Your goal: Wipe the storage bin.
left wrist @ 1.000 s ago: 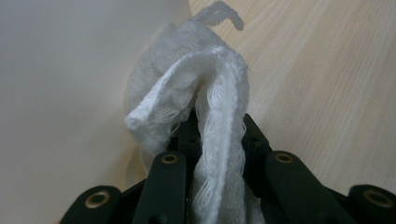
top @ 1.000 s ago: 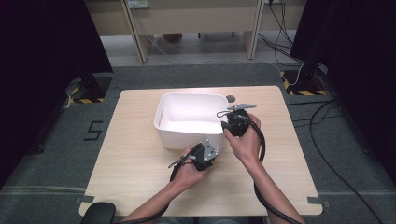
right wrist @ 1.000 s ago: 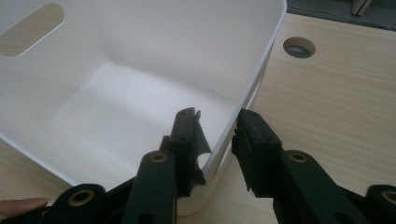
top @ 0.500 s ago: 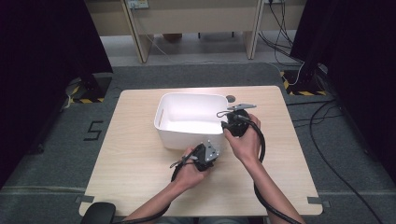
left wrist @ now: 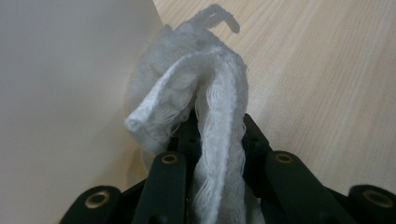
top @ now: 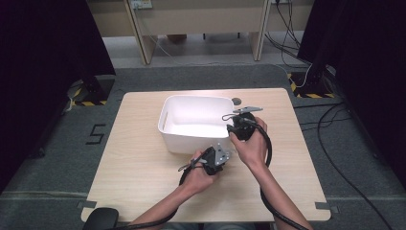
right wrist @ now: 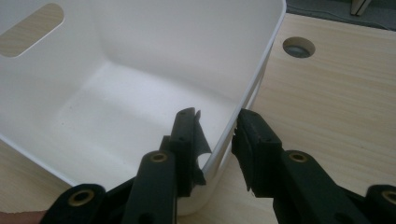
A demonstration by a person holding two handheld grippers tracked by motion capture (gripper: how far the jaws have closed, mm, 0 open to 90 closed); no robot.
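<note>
Nothing has shifted over the last second: both hands hold the same places beside the white bin point(top: 196, 122), which sits toward the far edge of the counter point(top: 134, 167). The left gripper point(top: 215, 155) stays pinched on a white cloth point(left wrist: 201, 107), bunched just outside the bin's near wall. The right gripper point(right wrist: 215, 135) straddles the bin's right rim, one jaw inside, one outside, apparently steadying it. The cloth, I'd judge, has yet to go in.

Light wood bench point(top: 143, 163) on grey floor point(top: 57, 172). White tub point(top: 191, 139) sits near bench centre, toward far edge. Round cable hole point(top: 236, 101) just behind tub's right corner.
</note>
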